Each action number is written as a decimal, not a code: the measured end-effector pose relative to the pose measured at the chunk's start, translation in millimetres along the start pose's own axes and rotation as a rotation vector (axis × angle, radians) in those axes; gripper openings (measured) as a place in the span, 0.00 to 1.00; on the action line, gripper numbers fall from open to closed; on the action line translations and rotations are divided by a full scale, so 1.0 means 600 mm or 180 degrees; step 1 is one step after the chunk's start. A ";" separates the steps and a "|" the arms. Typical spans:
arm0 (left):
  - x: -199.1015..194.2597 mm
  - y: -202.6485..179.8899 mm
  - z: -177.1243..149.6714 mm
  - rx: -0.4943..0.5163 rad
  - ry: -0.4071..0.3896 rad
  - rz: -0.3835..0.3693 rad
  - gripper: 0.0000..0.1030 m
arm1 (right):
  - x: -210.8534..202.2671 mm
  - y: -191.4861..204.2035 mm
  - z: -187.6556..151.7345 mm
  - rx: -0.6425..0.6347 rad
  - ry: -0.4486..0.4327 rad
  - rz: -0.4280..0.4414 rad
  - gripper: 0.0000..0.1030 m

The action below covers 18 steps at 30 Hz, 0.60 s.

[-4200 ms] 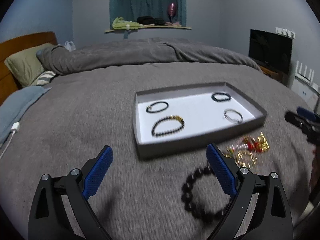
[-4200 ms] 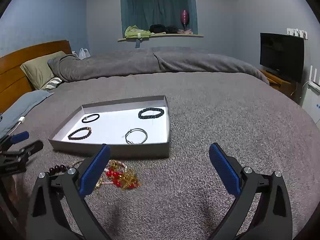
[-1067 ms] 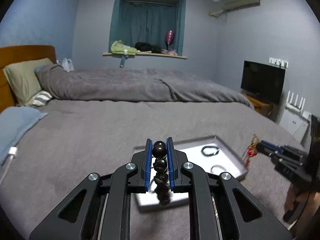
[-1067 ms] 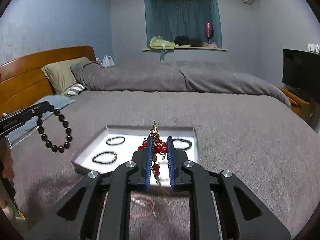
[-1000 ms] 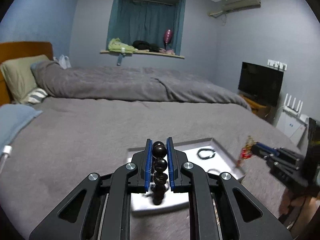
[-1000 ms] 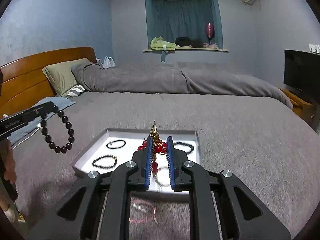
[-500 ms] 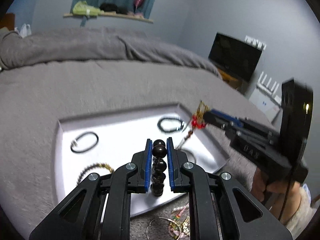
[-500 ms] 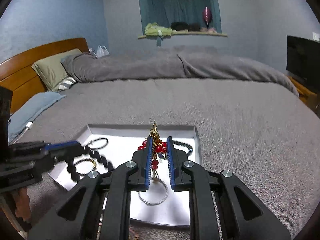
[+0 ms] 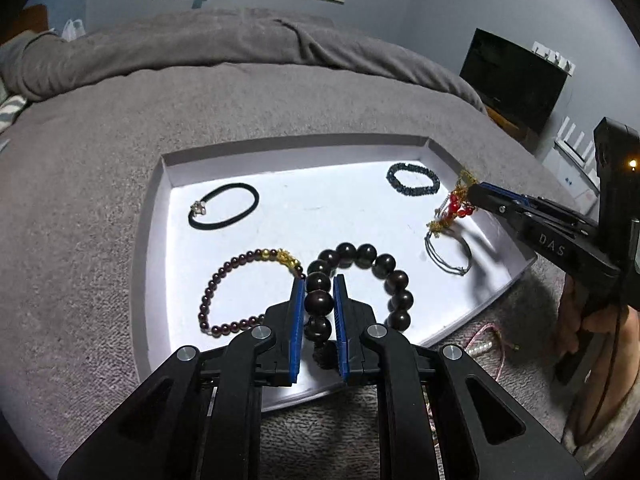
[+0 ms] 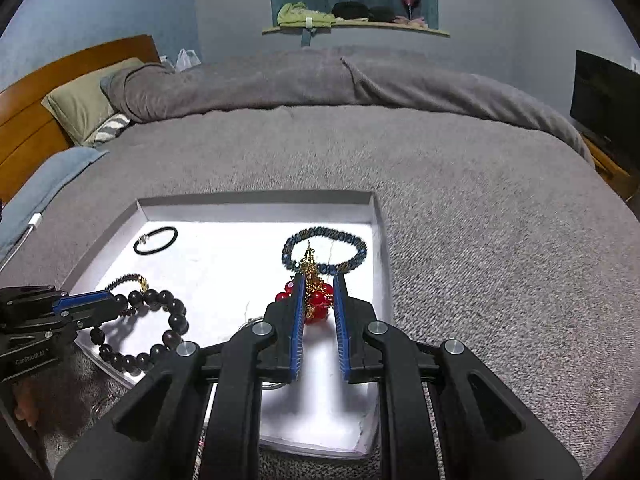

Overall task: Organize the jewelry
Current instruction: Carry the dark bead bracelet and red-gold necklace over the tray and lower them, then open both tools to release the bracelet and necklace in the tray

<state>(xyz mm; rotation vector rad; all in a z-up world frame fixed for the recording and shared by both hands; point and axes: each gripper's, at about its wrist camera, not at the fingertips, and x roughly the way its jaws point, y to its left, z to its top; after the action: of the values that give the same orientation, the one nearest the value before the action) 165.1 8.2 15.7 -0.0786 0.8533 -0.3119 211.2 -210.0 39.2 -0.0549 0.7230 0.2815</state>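
Left gripper (image 9: 317, 280): fingers pinch one bead of the large dark bead bracelet (image 9: 362, 280), so the loop hangs free over the near edge of the tray (image 9: 280, 148) on the bed (image 9: 100, 120), beside the small garnet bracelet (image 9: 244, 292), judged ready to be laid flat. Right gripper (image 10: 318, 284): fingers pinch the red and gold chain (image 10: 314, 292) over the tray's right side, above the wire bangle (image 9: 448, 252) and just short of the dark blue bracelet (image 10: 324, 250). The black hair tie (image 9: 224, 212) lies near the far left corner, pieces kept apart, presumably against tangling
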 end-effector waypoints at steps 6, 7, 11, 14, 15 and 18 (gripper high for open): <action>0.017 -0.013 -0.007 0.0050 0.0082 -0.0029 0.15 | 0.005 0.003 -0.004 -0.0018 0.0037 -0.0059 0.13; 0.016 -0.013 -0.007 0.0037 0.0082 -0.0038 0.15 | 0.006 0.002 -0.004 -0.0014 0.0042 -0.0063 0.13; 0.012 -0.011 -0.007 0.0036 0.0055 0.0023 0.15 | 0.004 0.001 -0.005 0.0012 0.0009 -0.0021 0.13; 0.010 -0.012 -0.009 0.0054 0.0048 0.0050 0.15 | -0.005 0.002 -0.002 0.0013 -0.0050 -0.0010 0.14; 0.009 -0.012 -0.009 0.0059 0.0045 0.0062 0.15 | -0.008 0.000 -0.004 0.0018 -0.0066 -0.0011 0.14; 0.005 -0.015 -0.009 0.0085 0.0004 0.0090 0.22 | -0.015 -0.004 0.000 0.0055 -0.0125 -0.0008 0.16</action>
<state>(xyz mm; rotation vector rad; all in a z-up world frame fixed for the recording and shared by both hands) 160.9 -1.2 11.7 -0.0413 0.8507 -0.2967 205.3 -214.2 44.7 -0.0340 0.6862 0.2732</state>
